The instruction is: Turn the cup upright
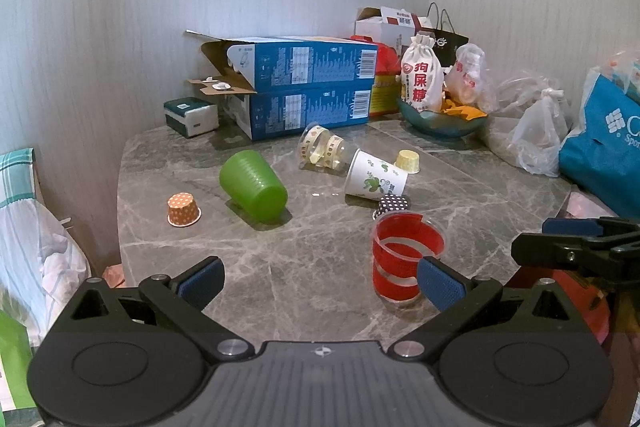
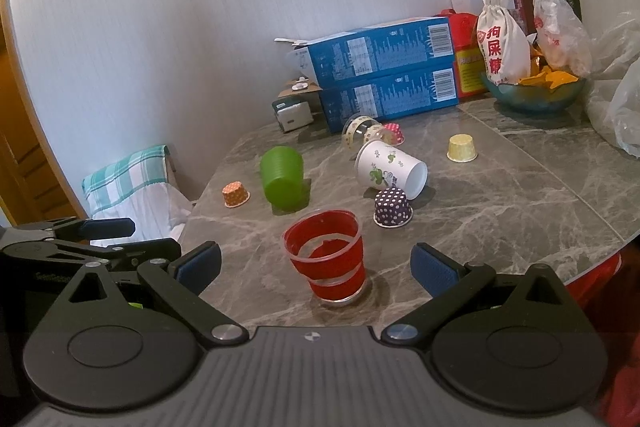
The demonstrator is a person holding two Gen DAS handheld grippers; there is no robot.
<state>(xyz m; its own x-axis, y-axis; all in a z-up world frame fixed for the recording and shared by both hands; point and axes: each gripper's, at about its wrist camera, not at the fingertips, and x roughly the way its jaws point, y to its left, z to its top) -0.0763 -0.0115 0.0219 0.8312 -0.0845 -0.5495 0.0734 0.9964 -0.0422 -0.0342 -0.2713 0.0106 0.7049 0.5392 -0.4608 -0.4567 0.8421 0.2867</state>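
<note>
A clear plastic cup with red bands [image 2: 328, 259] stands upright on the grey marble table [image 2: 500, 211], between my right gripper's open fingers [image 2: 316, 263], which do not touch it. It also shows in the left wrist view [image 1: 404, 259], by the right finger of my open, empty left gripper [image 1: 320, 283]. A green cup [image 1: 253, 187], a white leaf-print paper cup [image 1: 376, 177] and a clear patterned cup [image 1: 320, 151] lie on their sides further back.
Small paper baking cups sit mouth down: orange [image 1: 183, 210], yellow [image 1: 408, 161], dark dotted [image 2: 393, 207], red [image 2: 393, 133]. Two stacked blue boxes [image 1: 308, 87], a tissue pack [image 1: 191, 117], a snack bowl [image 1: 442, 121] and bags [image 1: 600, 143] line the back and right.
</note>
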